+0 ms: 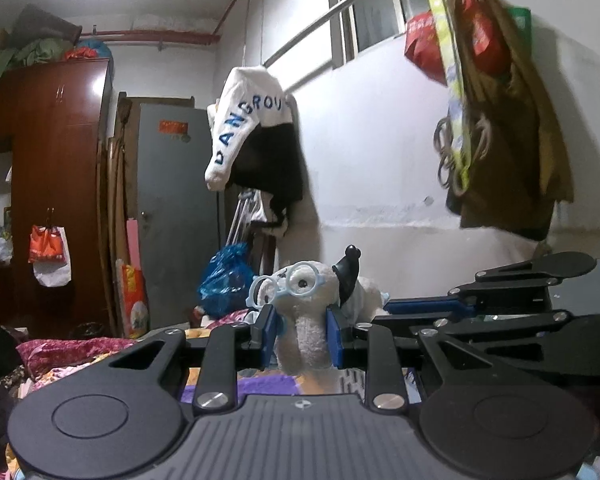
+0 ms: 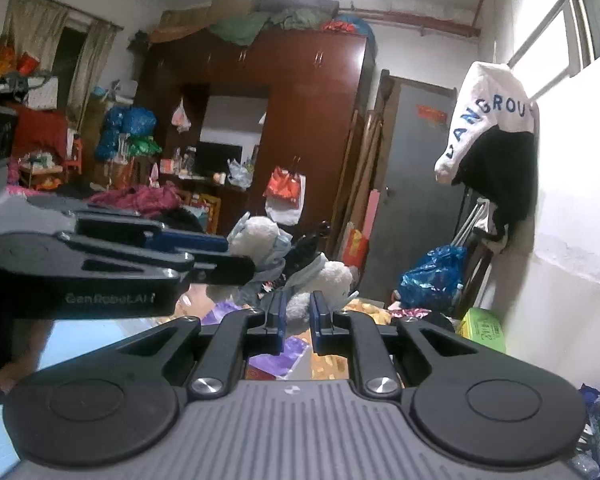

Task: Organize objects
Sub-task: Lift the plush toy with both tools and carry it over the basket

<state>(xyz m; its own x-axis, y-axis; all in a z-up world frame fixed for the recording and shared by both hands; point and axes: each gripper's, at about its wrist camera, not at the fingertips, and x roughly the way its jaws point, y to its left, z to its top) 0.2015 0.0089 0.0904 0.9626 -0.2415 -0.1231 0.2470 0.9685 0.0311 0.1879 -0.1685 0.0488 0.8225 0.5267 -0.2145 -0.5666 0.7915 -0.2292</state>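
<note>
Plush dog held aloft

Left tool [image 1: 302, 334] pinches our white plush dog [image 1: 312, 304] by its snout, lifted above the bed [image 1: 72, 350]. Right tool [image 2: 298, 322] clamps a leg, jaws narrow around the fur.

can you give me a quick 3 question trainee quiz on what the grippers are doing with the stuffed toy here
1. True or false: the left gripper is closed on the white plush dog.
2. What does the plush dog wear on its face? A) light blue glasses B) a red hat C) a yellow scarf
3. Fill in: in the right wrist view, the right gripper has part of the plush dog between its ____ pads.

Key:
1. True; both pads press its snout.
2. A, the light blue glasses.
3. Blue.
</note>
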